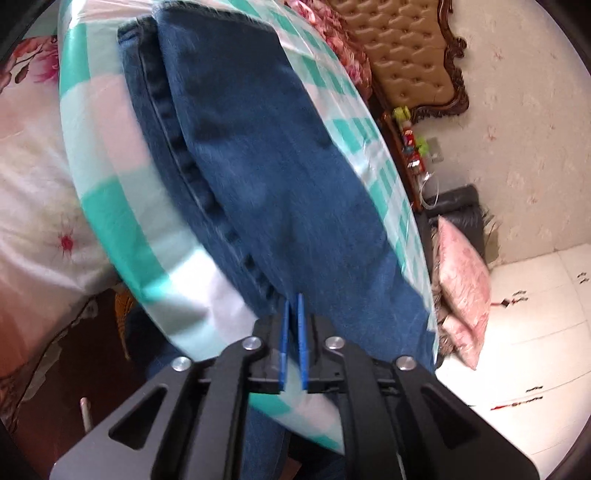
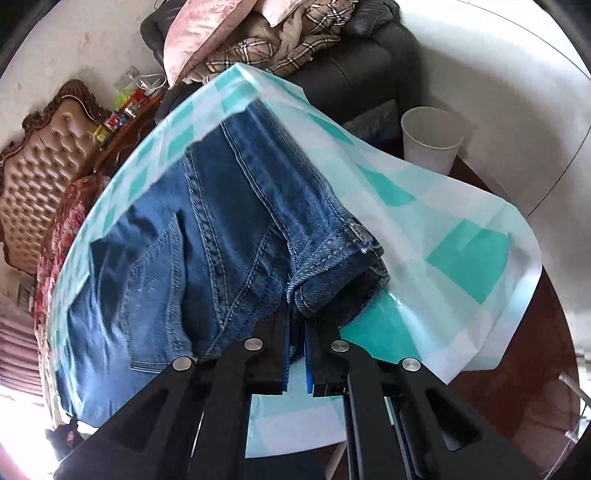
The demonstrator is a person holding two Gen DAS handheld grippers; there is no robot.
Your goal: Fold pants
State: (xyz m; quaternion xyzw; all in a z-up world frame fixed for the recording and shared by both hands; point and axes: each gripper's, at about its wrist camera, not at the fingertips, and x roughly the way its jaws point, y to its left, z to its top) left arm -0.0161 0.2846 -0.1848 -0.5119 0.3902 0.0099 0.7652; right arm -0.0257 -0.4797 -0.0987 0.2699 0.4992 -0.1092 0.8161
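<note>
Blue denim jeans [image 1: 258, 166] lie folded lengthwise on a table covered with a teal-and-white checked cloth [image 1: 110, 206]. In the left wrist view my left gripper [image 1: 293, 301] has its blue pads nearly together at the near edge of the denim; the image is blurred and I cannot see fabric between them. In the right wrist view the jeans [image 2: 177, 258] show seams and a back pocket, with the cuffs [image 2: 332, 273] folded over near me. My right gripper [image 2: 297, 314] is shut on the denim at the cuffs.
A tufted brown headboard [image 1: 402, 48] and a cluttered bedside shelf [image 1: 410, 147] stand behind the table. A dark sofa [image 2: 351, 74] with a pink pillow [image 2: 199, 33] and plaid blanket is beyond. A white bin [image 2: 430, 136] stands on the floor. Floral bedding [image 1: 33, 192] lies to the left.
</note>
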